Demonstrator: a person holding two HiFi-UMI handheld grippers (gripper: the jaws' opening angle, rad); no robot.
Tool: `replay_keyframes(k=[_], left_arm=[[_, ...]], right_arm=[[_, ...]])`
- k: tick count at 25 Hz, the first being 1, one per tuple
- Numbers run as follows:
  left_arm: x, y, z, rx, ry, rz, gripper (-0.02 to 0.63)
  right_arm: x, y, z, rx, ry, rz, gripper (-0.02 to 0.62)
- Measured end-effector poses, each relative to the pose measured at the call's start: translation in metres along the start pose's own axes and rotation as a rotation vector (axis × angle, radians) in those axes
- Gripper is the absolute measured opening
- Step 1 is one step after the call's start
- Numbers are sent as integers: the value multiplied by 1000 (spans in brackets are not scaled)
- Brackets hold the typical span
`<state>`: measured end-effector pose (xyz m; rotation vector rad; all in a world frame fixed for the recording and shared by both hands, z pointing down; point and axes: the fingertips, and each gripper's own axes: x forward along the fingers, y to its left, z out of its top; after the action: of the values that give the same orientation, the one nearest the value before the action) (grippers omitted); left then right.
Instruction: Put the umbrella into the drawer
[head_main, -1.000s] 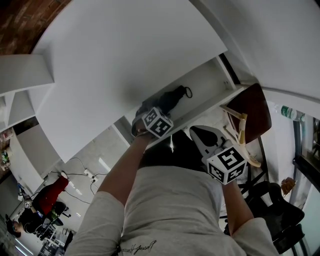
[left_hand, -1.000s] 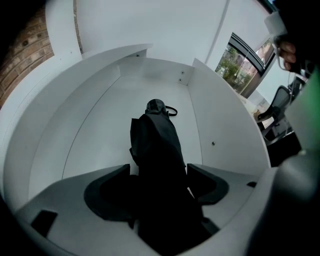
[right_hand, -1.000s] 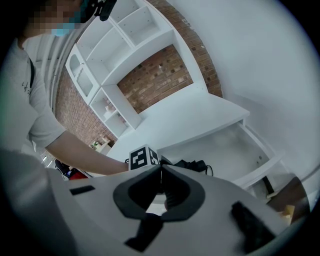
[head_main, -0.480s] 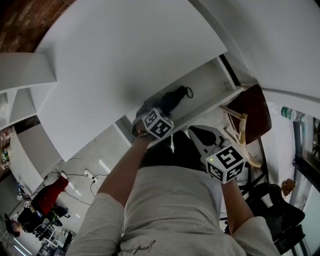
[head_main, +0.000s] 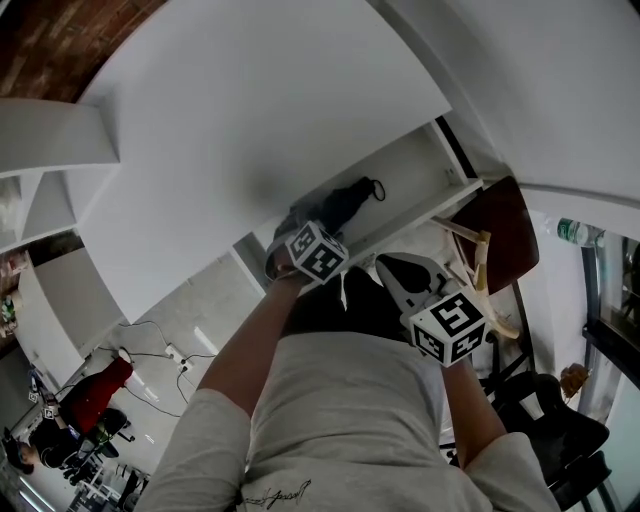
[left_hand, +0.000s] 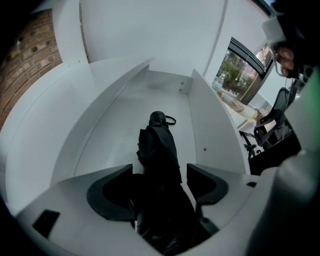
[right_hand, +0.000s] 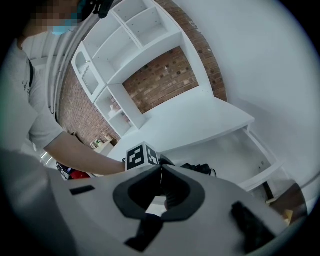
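Note:
The black folded umbrella lies lengthwise on the floor of the open white drawer, its strap loop pointing to the drawer's far end. My left gripper reaches into the drawer from the near end. In the left gripper view the umbrella fills the gap between the jaws of the left gripper, which are shut on it, over the drawer floor. My right gripper hovers outside the drawer front, above my lap. Its jaws are shut with nothing between them.
The white desk top overhangs the drawer. A wooden chair with a brown seat stands to the right of the drawer, and a black office chair is nearer me. White shelves stand against a brick wall.

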<state>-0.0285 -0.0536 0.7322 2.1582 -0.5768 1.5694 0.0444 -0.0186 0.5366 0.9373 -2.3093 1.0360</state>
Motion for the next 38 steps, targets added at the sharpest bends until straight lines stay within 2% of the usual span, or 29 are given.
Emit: replay_keyframes(k=[13, 16, 20, 22, 30, 38], left_arm=[[-40, -1, 10, -9, -89, 45, 322], [-54, -6, 11, -22, -123, 32, 287], [-77, -3, 15, -26, -174, 56, 238], [-92, 1, 18, -55, -216, 68, 172], [-151, 6, 27, -153, -354, 89, 74], [-206, 7, 42, -215, -493, 85, 31]], right_arm=[[-7, 8, 15, -60, -24, 1, 28], [-10, 10, 18, -74, -26, -1, 28], [-16, 9, 25, -91, -36, -9, 28], [-17, 8, 27, -100, -38, -12, 28], [-24, 11, 39, -143, -49, -28, 28], [-24, 15, 59, -183, -82, -55, 28]])
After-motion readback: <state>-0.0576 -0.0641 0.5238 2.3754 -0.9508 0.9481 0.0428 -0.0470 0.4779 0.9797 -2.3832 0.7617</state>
